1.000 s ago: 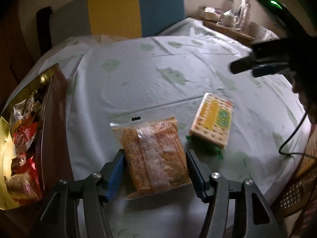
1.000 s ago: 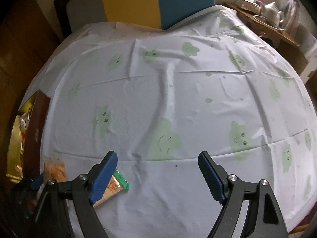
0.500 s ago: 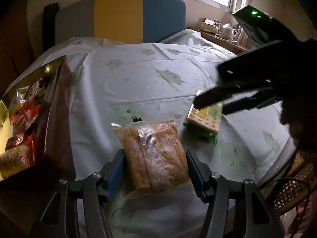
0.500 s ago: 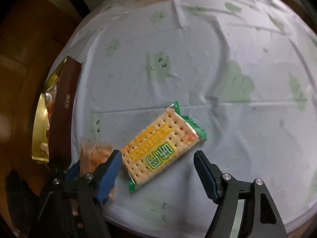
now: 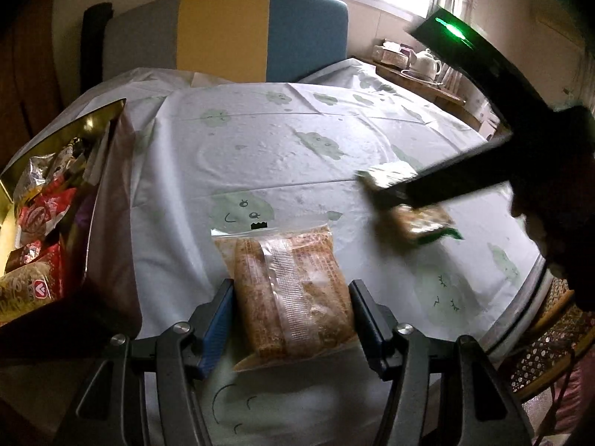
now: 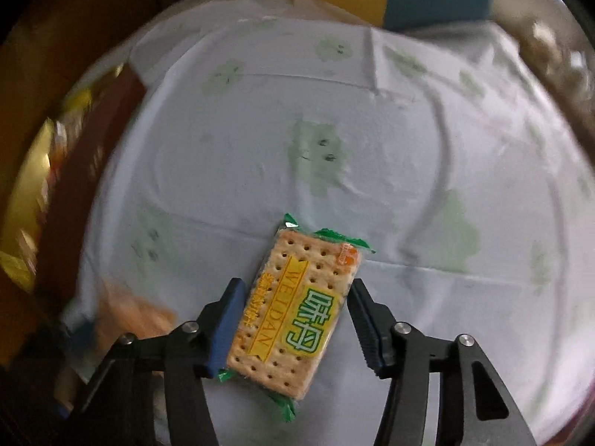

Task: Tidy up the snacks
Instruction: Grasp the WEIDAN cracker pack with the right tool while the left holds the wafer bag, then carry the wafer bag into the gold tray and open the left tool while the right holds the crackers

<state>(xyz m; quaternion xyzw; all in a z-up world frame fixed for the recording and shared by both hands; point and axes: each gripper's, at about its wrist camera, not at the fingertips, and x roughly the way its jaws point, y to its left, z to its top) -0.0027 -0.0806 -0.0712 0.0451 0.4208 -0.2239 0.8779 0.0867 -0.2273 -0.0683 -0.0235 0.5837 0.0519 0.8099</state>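
1. Fingers of the left gripper (image 5: 290,319) pinch the clear bag of orange biscuits (image 5: 288,290) by its two long sides, near its lower end; the blue pads sit against the plastic and the bag seems held just above the tabletop (image 5: 260,156).
2. Fingers of the right gripper (image 6: 293,329) bracket the green-edged cracker pack (image 6: 297,308). The left pad touches its edge; the right pad looks almost on it, so I cannot tell whether the pack is clamped or only framed.
3. Seen from the left wrist, the right gripper and its pack are blurred and appear lifted off the cloth, well to the right of the biscuit bag.
4. At the table's left edge stands the gold-lined snack box (image 5: 115,119), already full of red and silver wrappers. Both packets probably belong there.
5. Risks, as I judge them:
   - The cracker pack lies skewed between the pads, so a loose or corner grip could let it twist and drop.
   - Squeezing hard could crack the crackers or crush the biscuits.
   - The slick bag could slip down out of the pads.
   - Both grippers heading to one box could collide.
   - The crowded box may leave a packet perched on top, ready to slide off.
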